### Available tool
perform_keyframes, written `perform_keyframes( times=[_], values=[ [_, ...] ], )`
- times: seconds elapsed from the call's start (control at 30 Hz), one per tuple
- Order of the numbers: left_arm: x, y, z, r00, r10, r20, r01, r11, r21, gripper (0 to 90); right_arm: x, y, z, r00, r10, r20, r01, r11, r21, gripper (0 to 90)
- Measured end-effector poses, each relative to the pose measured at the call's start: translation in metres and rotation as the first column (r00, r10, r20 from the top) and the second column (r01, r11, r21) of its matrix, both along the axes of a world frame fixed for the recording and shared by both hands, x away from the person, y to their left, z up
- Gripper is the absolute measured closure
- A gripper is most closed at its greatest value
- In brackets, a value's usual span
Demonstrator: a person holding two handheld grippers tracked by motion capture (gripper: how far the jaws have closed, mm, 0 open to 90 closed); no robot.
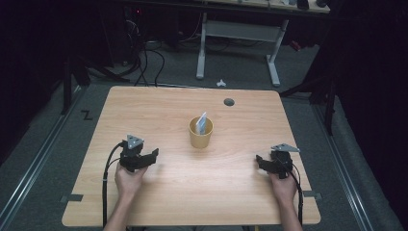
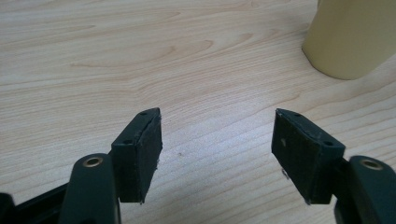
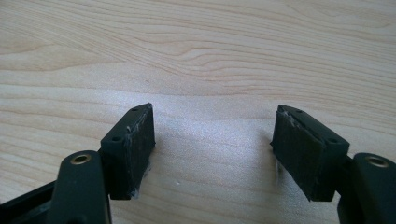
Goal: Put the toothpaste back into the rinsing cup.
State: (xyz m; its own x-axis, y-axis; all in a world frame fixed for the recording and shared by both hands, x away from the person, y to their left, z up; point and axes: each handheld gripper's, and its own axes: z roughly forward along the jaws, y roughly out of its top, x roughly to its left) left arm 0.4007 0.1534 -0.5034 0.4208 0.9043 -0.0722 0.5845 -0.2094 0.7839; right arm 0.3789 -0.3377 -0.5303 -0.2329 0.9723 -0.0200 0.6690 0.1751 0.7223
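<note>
While both jaw pairs gape empty, yellow cup between left gripper, right gripper, apart.

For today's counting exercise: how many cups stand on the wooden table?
1. The yellow cup stands near the middle of the table, between and beyond the two grippers, with a pale card sticking out of it. Its side also shows in the left gripper view.

Each hand-held gripper, left gripper and right gripper, is black with a grey three-cornered top plate, trailing black cable, brass-coloured pivot bushings and flat rectangular padded jaws.
</note>
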Motion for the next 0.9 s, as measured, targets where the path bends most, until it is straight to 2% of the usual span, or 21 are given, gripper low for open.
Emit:
perform_keyframes(
  times=[0.9],
  values=[
    [0.01, -0.01, -0.016, 0.9996, 0.021, -0.017, -0.02, 0.9968, 0.078, 33.9, 0.0, 0.0, 0.0, 1.0, 0.0, 0.0, 0.0, 1.0, 0.0, 30.1]
  ],
)
